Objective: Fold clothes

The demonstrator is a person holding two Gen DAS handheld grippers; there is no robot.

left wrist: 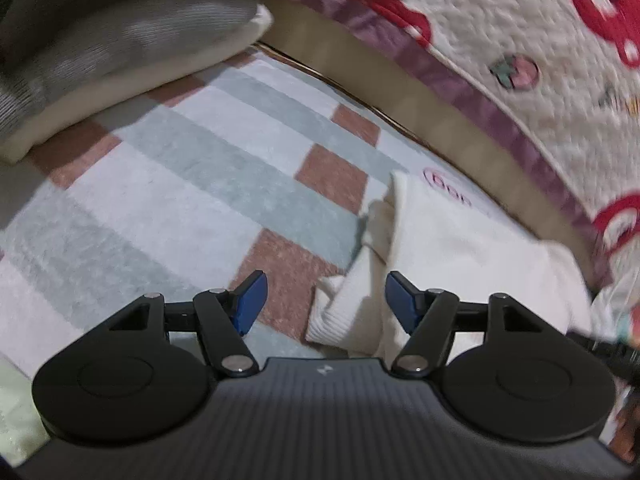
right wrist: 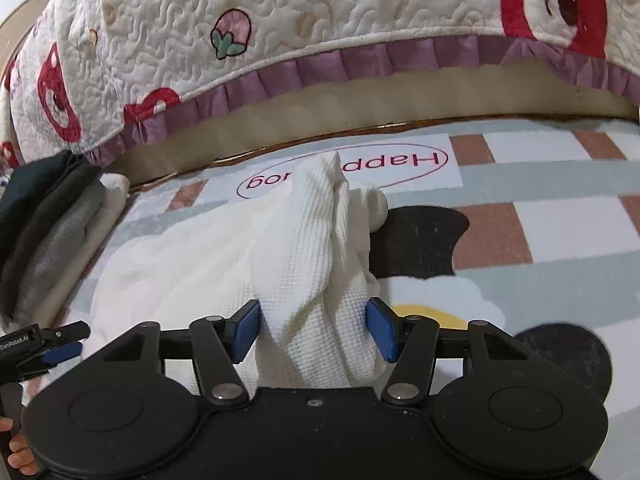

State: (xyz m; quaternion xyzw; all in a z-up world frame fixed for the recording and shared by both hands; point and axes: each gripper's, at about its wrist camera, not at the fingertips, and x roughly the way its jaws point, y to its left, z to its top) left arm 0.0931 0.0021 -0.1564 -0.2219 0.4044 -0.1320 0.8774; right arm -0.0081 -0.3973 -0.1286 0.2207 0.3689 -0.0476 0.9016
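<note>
Jaws of the right gripper (right wrist: 314, 330) stand apart with a bunched ridge of the white waffle-knit garment (right wrist: 296, 248) between the blue pads (right wrist: 248, 330); whether the pads press on the cloth I cannot tell. The garment lies rumpled on a soft checked rug (right wrist: 560, 216) of grey, white and terracotta blocks, its far end peaked over red oval lettering. Jaws of the left gripper (left wrist: 324, 304) gape open above a ribbed hem of the same garment, nothing pinched. Bare rug stretches off to the left gripper's left, and to the right gripper's right past black round patches. Beyond, at the left, sits a stack of folded clothes (right wrist: 52, 236), grey over cream. Farthest, a tan bed base (right wrist: 360, 108) runs along the rug's edge under a quilted bedspread (right wrist: 320, 12) with a pleated purple frill.
</note>
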